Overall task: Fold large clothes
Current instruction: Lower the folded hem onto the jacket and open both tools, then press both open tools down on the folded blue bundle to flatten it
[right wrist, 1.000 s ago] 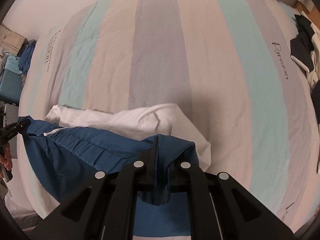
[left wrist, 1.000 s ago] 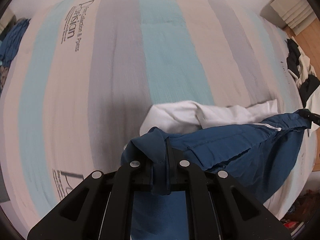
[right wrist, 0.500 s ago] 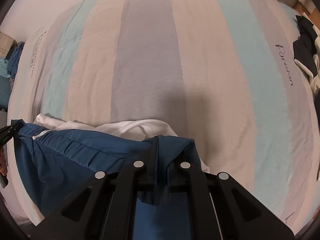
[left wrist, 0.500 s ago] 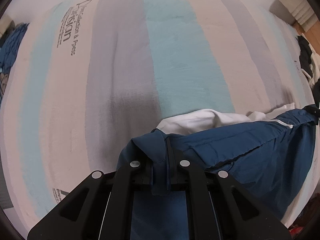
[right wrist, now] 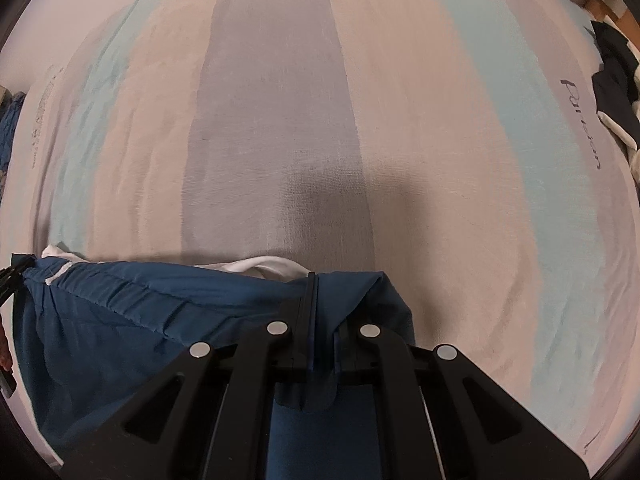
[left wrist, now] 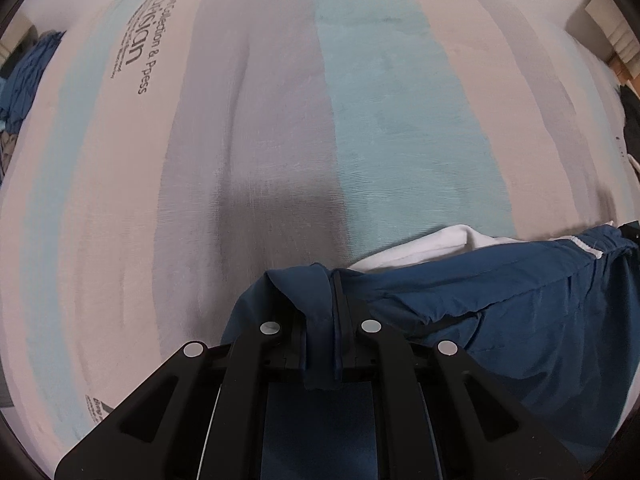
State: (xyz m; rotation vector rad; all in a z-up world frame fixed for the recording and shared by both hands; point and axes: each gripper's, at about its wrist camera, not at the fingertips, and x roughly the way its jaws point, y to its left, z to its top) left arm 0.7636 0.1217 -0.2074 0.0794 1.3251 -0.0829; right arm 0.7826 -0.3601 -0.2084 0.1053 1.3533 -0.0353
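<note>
Two grippers hold one blue garment between them: we have our left gripper with its jaws clamped on one corner of the cloth, and our right gripper with its jaws clamped on the other. The garment hangs stretched between them above the striped bedspread, a white lining showing along its top edge. Dark clothes lie at the bed's right edge.

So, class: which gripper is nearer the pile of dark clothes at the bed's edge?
Right. The right gripper, clamping the blue garment, sits nearer the dark clothes; the left gripper holds the opposite corner, farther away.
</note>
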